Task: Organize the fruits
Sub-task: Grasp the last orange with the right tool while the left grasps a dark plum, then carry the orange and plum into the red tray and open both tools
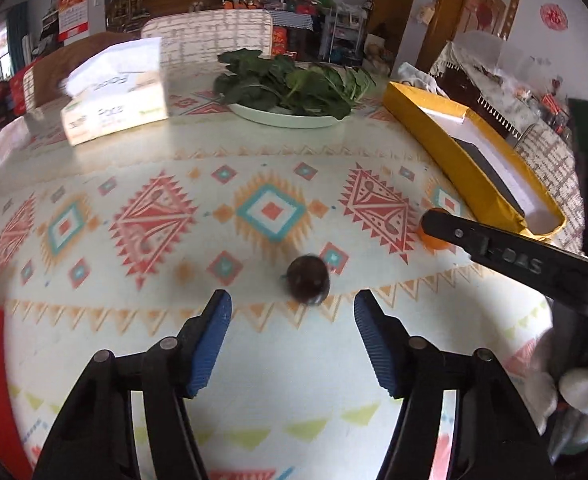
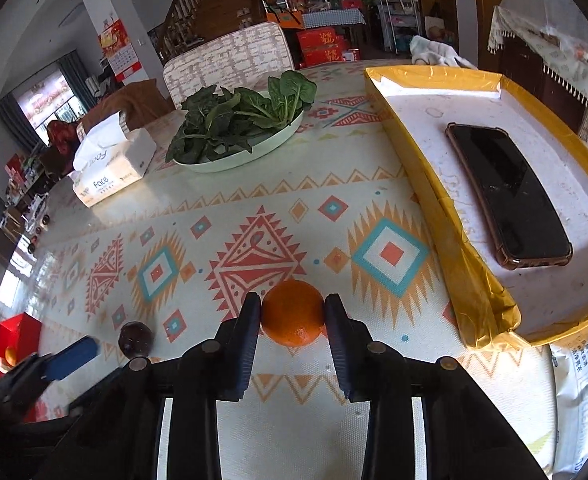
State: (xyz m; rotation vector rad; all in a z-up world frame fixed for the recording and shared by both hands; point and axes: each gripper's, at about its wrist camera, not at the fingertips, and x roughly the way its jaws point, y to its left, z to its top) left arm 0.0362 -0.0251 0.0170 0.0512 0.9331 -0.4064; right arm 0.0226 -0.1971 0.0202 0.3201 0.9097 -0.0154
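Table: patterned tablecloth [image 2: 254,208], smooth and slightly glossy, printed with orange, coral and teal diamonds and zigzags.
Orange fruit: round, bright orange fruit [image 2: 293,312] with dimpled peel, sitting on the cloth just left of the tray.
Dark fruit: small, round, dark purple-brown fruit [image 1: 308,280], matte and blurred, resting on the cloth.
Tray: shallow rectangular tray [image 2: 433,184] with walls wrapped in shiny yellow tape and a white floor; a black phone [image 2: 509,196] in a clear case lies flat inside.
Right gripper: black-armed right gripper [image 2: 293,306] with ribbed pads; jaws narrowed onto the orange fruit, both pads touching its sides.
Left gripper: left gripper [image 1: 292,304] with ribbed blue pads; jaws apart, not touching anything, the dark fruit just beyond the tips and between their lines.
Background: oval white plate of crinkled dark leafy greens [image 2: 238,124]; soft paper tissue pack [image 2: 114,168].
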